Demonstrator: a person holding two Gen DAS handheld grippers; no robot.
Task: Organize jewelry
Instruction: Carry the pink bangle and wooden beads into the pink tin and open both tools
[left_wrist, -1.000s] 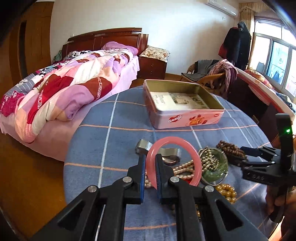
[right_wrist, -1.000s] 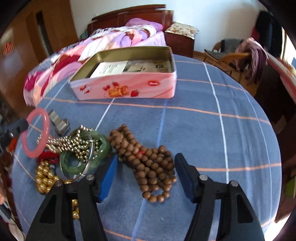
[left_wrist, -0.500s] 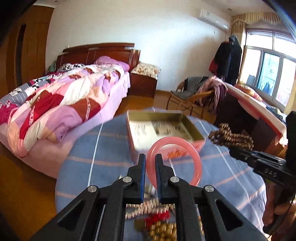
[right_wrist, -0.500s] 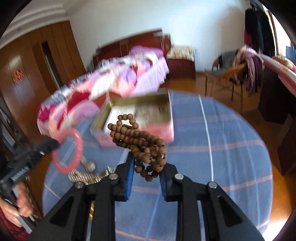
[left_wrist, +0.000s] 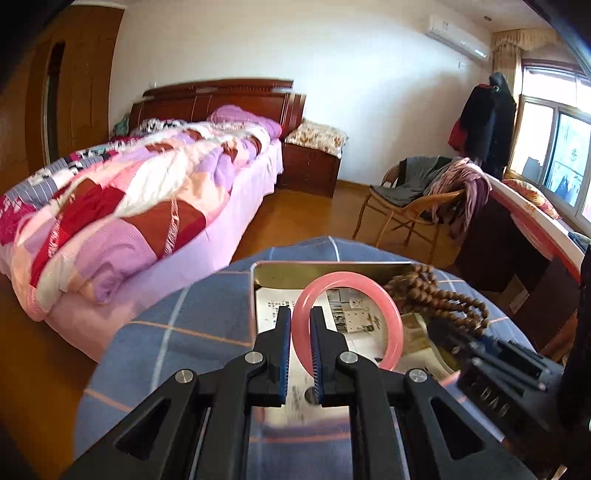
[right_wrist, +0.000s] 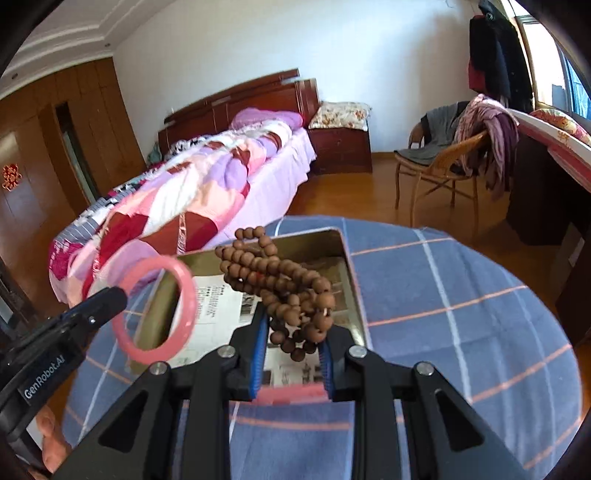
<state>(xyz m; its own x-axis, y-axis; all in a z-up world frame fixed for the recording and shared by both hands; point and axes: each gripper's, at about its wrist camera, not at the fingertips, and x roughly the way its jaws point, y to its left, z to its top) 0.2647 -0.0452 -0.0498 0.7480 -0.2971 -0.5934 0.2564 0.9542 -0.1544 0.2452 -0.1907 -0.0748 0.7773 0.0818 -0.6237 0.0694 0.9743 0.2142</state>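
Observation:
My left gripper (left_wrist: 298, 314) is shut on a pink bangle (left_wrist: 391, 314) and holds it upright above the open pink tin box (left_wrist: 325, 266). The bangle also shows in the right wrist view (right_wrist: 184, 284), at the tip of the left gripper (right_wrist: 122, 293). My right gripper (right_wrist: 293, 325) is shut on a bunch of brown wooden beads (right_wrist: 280, 277) and holds it over the tin box (right_wrist: 347, 266). The beads also hang at the right of the left wrist view (left_wrist: 439, 295). Printed paper (right_wrist: 218, 302) lines the box.
The box stands on a round table with a blue checked cloth (right_wrist: 461, 306). Beyond it are a bed with a patchwork quilt (left_wrist: 129, 199), a wicker chair with clothes (left_wrist: 417, 199) and a desk at the right (right_wrist: 546, 147). The other jewelry is out of view.
Both grippers have lifted from the jewelry pile and moved forward over the tin box. The right gripper closed on the wooden beads and raised them; the left kept the pink bangle.

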